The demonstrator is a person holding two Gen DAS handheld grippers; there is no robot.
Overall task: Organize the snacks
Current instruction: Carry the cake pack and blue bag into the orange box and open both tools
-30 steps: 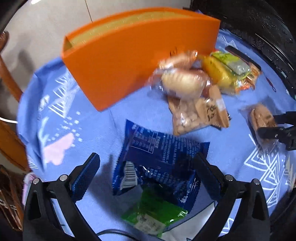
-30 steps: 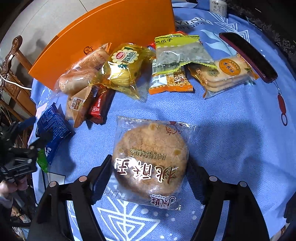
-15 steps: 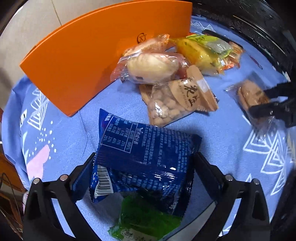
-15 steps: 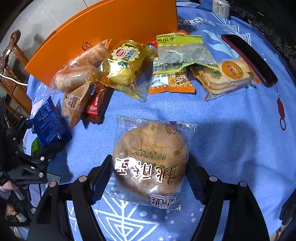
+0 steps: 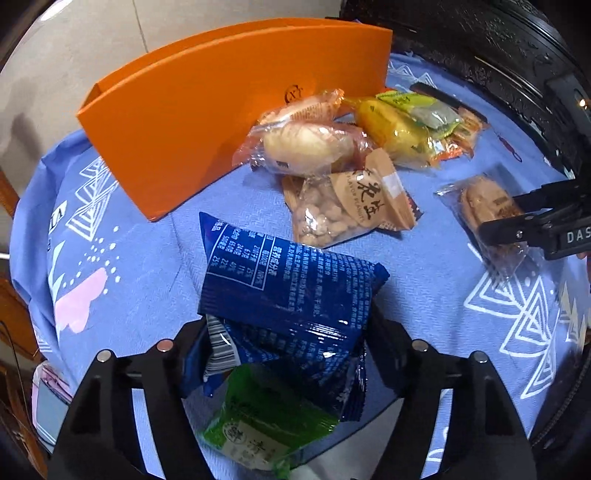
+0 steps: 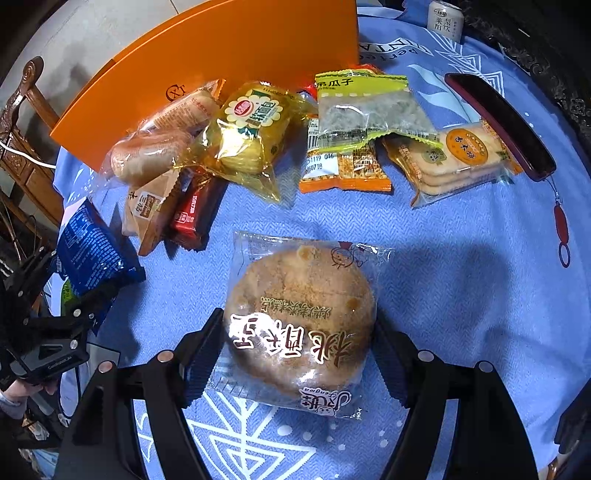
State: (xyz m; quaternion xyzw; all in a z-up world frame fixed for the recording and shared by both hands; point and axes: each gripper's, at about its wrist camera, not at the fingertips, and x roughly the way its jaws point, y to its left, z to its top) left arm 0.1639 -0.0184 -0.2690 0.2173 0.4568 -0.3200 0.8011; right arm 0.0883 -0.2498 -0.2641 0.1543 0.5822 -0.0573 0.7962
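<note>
My left gripper (image 5: 286,325) straddles a blue snack packet (image 5: 291,280). Its jaws are closing, and the pads press the packet's crumpled sides. A green packet (image 5: 258,424) lies partly under the blue one. My right gripper (image 6: 299,321) is shut on a round cake in a clear wrapper (image 6: 295,295), one pad on each side. In the left wrist view the right gripper (image 5: 500,214) holds the same cake (image 5: 484,199) at the right. The right wrist view shows the left gripper (image 6: 70,280) with the blue packet (image 6: 88,254) at the left edge.
A curved orange box (image 5: 207,122) stands at the back on the blue tablecloth (image 6: 461,277). Before it lie several snacks: bread (image 5: 306,144), peanuts (image 5: 332,218), a yellow cake (image 6: 251,125), seeds (image 6: 362,107), crackers (image 6: 458,155), a red bar (image 6: 192,218). A dark case (image 6: 502,122) and a can (image 6: 445,18) are at the back right.
My left gripper slid forward over the blue packet, and its jaws came in from wide apart until they pinched it. The right gripper and its cake stayed put.
</note>
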